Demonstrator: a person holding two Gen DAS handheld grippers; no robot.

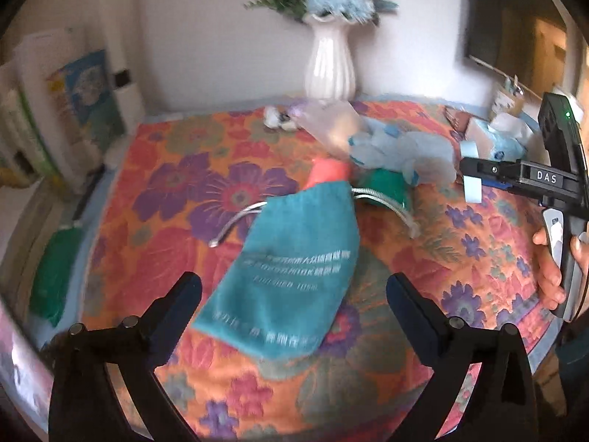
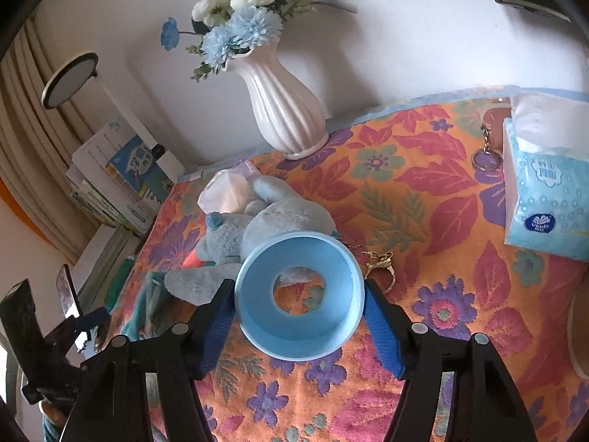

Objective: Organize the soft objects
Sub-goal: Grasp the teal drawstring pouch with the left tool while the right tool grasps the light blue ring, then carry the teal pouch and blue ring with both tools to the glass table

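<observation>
A teal cloth pouch (image 1: 294, 258) with pale print lies flat on the floral tablecloth (image 1: 165, 239). My left gripper (image 1: 293, 283) hovers over its near end, open, with the pads clear of the fabric. Behind the pouch are a coral soft item (image 1: 327, 173), a green one (image 1: 386, 184), a curved clear band (image 1: 239, 221) and a grey-blue plush toy (image 1: 401, 154). My right gripper (image 2: 299, 291) is shut on a light blue tape roll (image 2: 257, 316), held just above the cloth in front of the plush toy (image 2: 272, 217). The left wrist view shows this gripper (image 1: 471, 169) at the right edge.
A white ribbed vase (image 2: 283, 110) with blue flowers stands at the back by the wall. A tissue pack (image 2: 545, 191) sits at the right, with key rings (image 2: 379, 261) nearby. Books (image 2: 121, 176) are stacked past the table's left edge. A crumpled clear bag (image 1: 331, 125) lies behind the plush.
</observation>
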